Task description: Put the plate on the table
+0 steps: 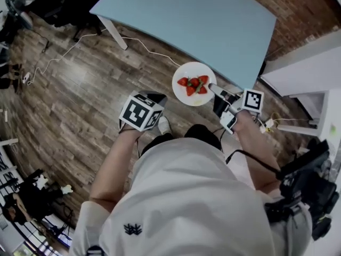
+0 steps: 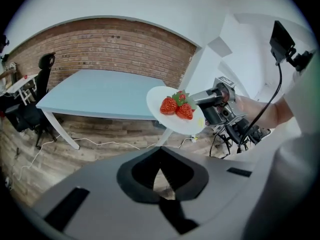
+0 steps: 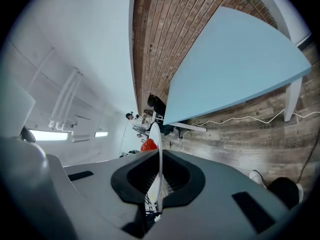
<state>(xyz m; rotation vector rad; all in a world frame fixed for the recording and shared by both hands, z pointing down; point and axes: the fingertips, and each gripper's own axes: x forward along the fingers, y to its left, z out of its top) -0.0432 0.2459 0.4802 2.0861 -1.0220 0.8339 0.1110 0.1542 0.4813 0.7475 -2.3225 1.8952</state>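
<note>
A white plate (image 1: 194, 84) with several strawberries (image 1: 194, 85) hangs in the air just off the near corner of the light blue table (image 1: 192, 20). My right gripper (image 1: 217, 93) is shut on the plate's rim at its right side. In the right gripper view the plate (image 3: 156, 154) shows edge-on between the jaws, with a strawberry (image 3: 148, 145) beside it. The left gripper view shows the plate (image 2: 175, 111) held by the right gripper (image 2: 200, 100), in front of the table (image 2: 107, 94). My left gripper (image 1: 154, 101) is shut and holds nothing, lower left of the plate.
The floor is wood planks with a white cable (image 1: 69, 47) running under the table. A brick wall (image 1: 298, 9) lies behind the table. White furniture (image 1: 314, 89) stands at the right. A black chair (image 2: 45, 69) and clutter sit at the far left.
</note>
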